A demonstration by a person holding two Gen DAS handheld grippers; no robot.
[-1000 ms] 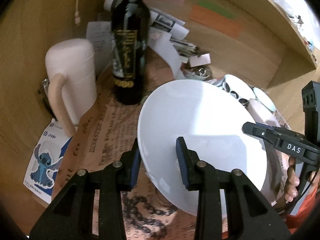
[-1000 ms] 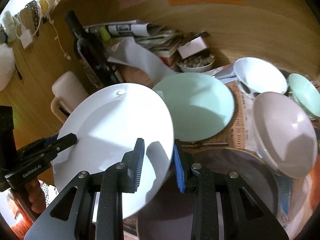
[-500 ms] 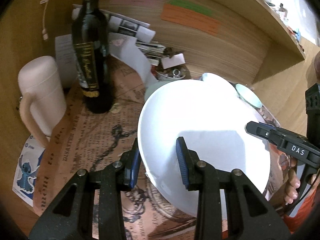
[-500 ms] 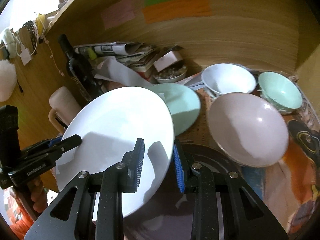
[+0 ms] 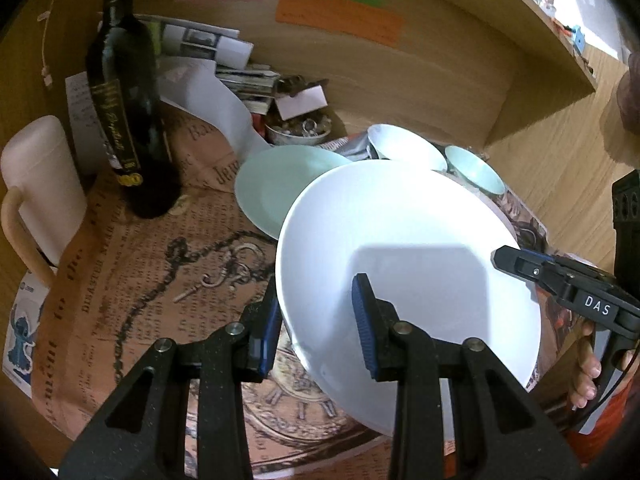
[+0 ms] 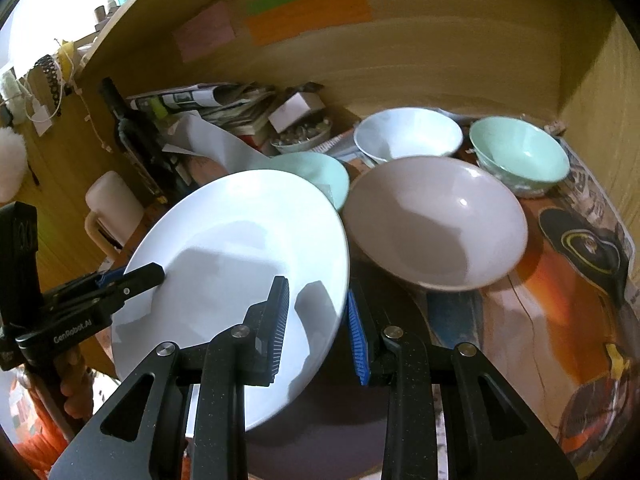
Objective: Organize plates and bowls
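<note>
Both grippers, the left gripper (image 5: 316,320) and right gripper (image 6: 316,328), stay clamped on opposite rims of the large round white ceramic plate (image 5: 400,248), now lifted higher and farther back from the dark wine bottle (image 5: 124,120), revealing the pale green plate (image 6: 320,176) and grey-pink bowl (image 6: 436,224); stacking likely follows.

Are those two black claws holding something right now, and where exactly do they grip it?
Yes. Both hold one large round white plate, tilted above the table. The left claw pinches its rim on one side, the right claw on the opposite side.
</note>
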